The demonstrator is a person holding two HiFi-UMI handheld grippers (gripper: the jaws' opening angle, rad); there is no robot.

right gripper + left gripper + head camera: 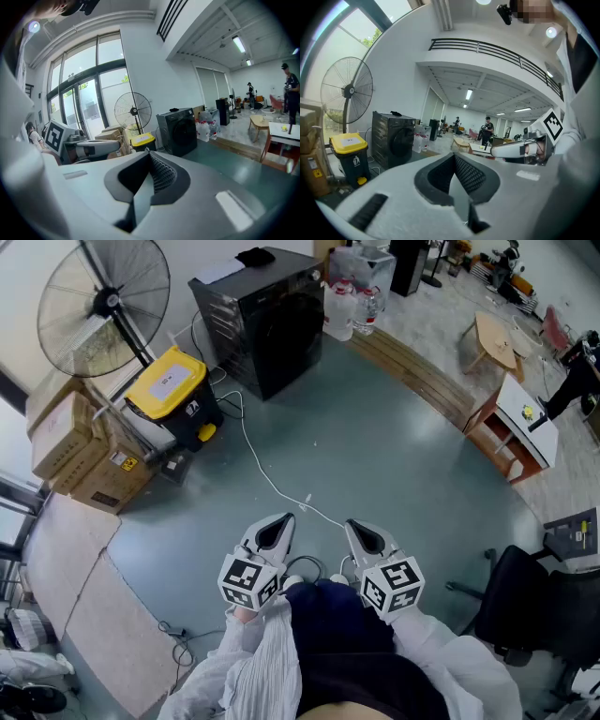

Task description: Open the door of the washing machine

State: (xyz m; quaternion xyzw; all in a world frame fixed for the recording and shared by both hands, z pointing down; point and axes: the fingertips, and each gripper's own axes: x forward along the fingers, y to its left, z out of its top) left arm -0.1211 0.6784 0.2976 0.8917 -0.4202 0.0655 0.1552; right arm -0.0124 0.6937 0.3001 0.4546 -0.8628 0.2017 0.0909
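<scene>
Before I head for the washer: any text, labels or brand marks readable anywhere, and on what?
No words are readable anywhere.
White label on the yellow bin lid: too small.
White pictogram on the bin front: a sign, no words.
Stickers on the cardboard boxes: blurred.
On the washing machine: no legible brand.
On the marker cubes: square patterns, no letters.

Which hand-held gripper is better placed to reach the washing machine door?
Left, marginally: the washing machine stands far ahead, leftwards, nearer the left hand-held gripper than the right hand-held gripper. Both are shut and empty.

Large open workshop hall, mezzanine railing (497,50), strip lights (468,94), pedestal fan (103,301), cardboard boxes (70,442)
</scene>
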